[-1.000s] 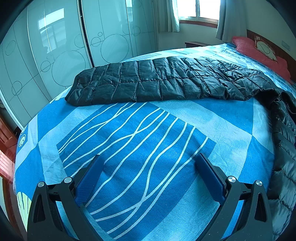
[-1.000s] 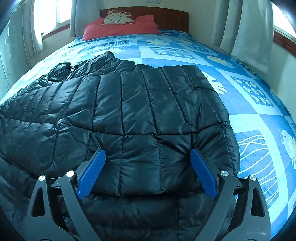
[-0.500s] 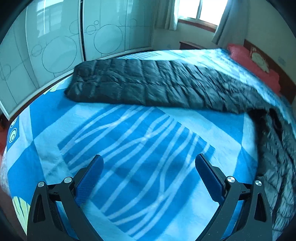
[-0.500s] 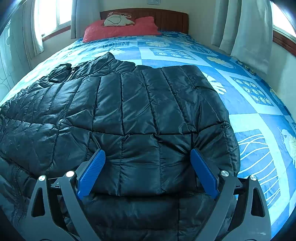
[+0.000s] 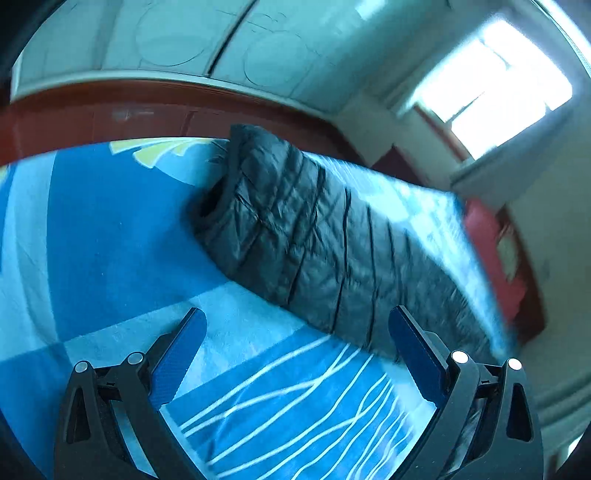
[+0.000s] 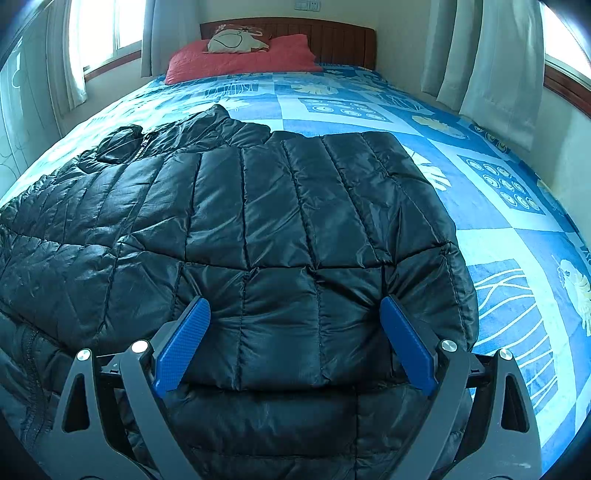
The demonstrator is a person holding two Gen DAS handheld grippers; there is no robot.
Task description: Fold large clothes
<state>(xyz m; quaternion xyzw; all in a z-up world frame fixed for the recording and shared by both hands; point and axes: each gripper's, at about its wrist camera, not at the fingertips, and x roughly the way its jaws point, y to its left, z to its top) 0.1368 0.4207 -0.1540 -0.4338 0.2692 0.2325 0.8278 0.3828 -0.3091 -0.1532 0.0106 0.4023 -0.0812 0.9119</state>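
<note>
Jacket [image 6: 258, 221] — black, quilted, seemingly unlabelled — under spread right claw [image 6: 295, 343].

Left wrist view: motion-smeared, soft throughout, window [image 5: 491, 85] at upper right blown out white | right wrist view: crisp, evenly daylit from window [image 6: 107, 33] at upper left, sheen glinting on the black jacket [image 6: 236, 229] | both: strong fisheye bending at the edges, dark vignetted corners, bluish cast, shadows soft
</note>
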